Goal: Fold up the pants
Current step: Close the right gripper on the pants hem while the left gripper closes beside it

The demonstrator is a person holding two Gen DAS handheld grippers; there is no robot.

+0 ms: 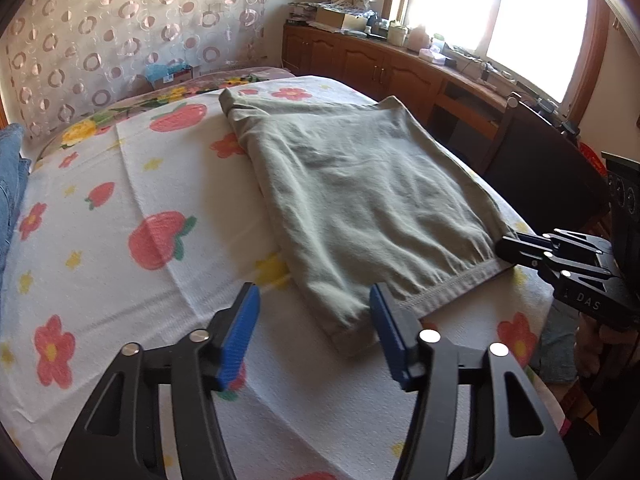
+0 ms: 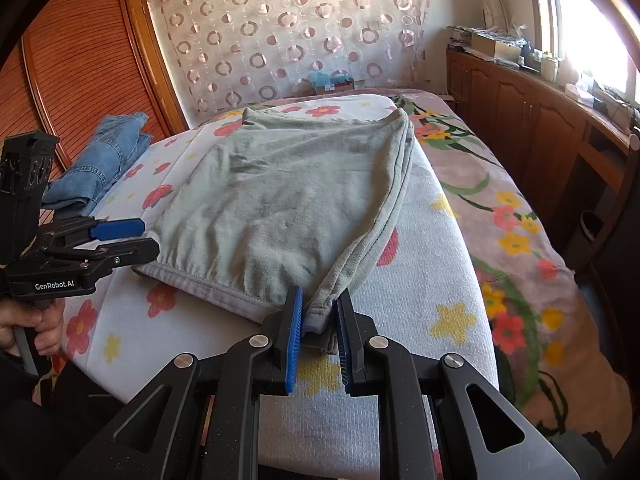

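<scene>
Pale green pants [image 1: 360, 196] lie folded flat on the flowered bed cover [image 1: 120, 208]; they also show in the right wrist view [image 2: 280, 208]. My left gripper [image 1: 314, 300] is open, its blue pads on either side of the near left corner of the pants, holding nothing; it also shows in the right wrist view [image 2: 140, 236]. My right gripper [image 2: 318, 316] has its blue pads around the near right corner of the pants, with a narrow gap left. In the left wrist view it [image 1: 508, 246] sits at the waistband's right end.
Folded blue jeans [image 2: 100, 160] lie at the bed's far left. A wooden cabinet [image 1: 380, 68] with clutter runs along the window wall on the right. A dark chair [image 1: 540, 152] stands beside the bed. A circle-patterned curtain [image 2: 300, 28] hangs behind.
</scene>
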